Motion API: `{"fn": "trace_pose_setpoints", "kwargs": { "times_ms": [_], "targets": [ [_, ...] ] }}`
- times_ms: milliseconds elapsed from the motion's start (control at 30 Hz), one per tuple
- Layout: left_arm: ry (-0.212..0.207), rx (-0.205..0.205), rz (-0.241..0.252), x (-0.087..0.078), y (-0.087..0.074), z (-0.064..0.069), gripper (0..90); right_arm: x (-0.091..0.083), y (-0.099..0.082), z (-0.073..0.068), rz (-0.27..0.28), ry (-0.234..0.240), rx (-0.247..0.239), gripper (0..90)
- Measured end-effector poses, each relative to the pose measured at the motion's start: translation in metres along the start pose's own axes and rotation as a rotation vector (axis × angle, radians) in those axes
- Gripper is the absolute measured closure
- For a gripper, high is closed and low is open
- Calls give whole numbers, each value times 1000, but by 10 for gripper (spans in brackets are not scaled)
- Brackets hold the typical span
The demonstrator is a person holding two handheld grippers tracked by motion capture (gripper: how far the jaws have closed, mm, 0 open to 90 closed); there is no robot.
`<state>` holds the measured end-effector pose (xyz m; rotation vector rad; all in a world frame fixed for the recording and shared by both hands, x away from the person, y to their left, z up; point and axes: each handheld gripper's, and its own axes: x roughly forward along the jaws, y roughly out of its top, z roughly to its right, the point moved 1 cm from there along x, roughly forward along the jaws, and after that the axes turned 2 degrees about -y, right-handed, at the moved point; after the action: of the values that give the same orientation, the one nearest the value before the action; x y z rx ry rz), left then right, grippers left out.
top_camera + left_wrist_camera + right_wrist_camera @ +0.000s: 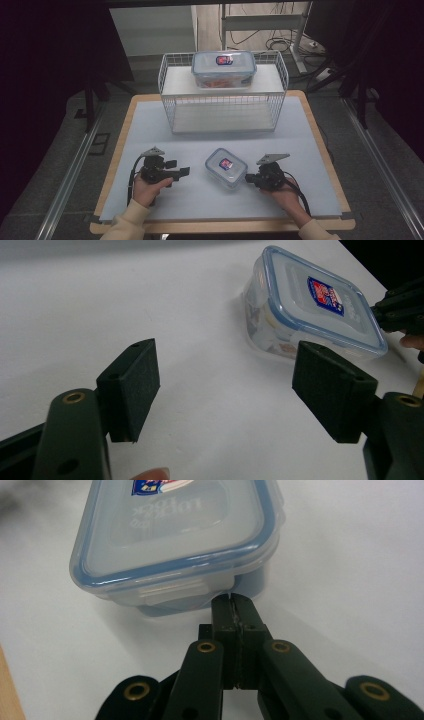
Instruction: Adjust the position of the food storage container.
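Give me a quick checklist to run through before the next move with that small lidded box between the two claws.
1. Small box flat on the mat: ok.
2. Its lid on: ok; latches fully locked: cannot tell.
3. Left claw open, clear of the box: ok.
4. Right claw shut, tips at the box's side: ok for a nudge, not ok for a grasp.
5. Wire rack's lower shelf free: ok.
6. Big box sits steady on the rack's top: ok.

A small box [226,167] is sitting on the surface [200,200], between the left tongs [181,168] and right tongs [248,178]; behind it a wire rack [223,107] is standing, carrying a larger box [224,69] on top.
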<state>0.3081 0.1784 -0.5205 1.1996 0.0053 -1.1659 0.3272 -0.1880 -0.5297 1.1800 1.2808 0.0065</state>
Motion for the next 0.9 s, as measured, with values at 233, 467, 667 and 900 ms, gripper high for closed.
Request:
{"fn": "trace_pose_setpoints", "kwargs": {
  "times_ms": [233, 467, 667, 900],
  "targets": [
    [0, -2, 0, 0, -1, -2, 266, -13, -3, -7, 29, 10, -6, 894],
    [3, -3, 4, -2, 0, -1, 266, -13, -11, -35, 10, 82, -42, 894],
    [2, -2, -3, 0, -1, -2, 268, 4, -5, -58, -1, 127, -78, 894],
    [1, -1, -4, 0, -1, -2, 267, 19, 0, -66, 17, 67, -100, 895]
  ]
}}
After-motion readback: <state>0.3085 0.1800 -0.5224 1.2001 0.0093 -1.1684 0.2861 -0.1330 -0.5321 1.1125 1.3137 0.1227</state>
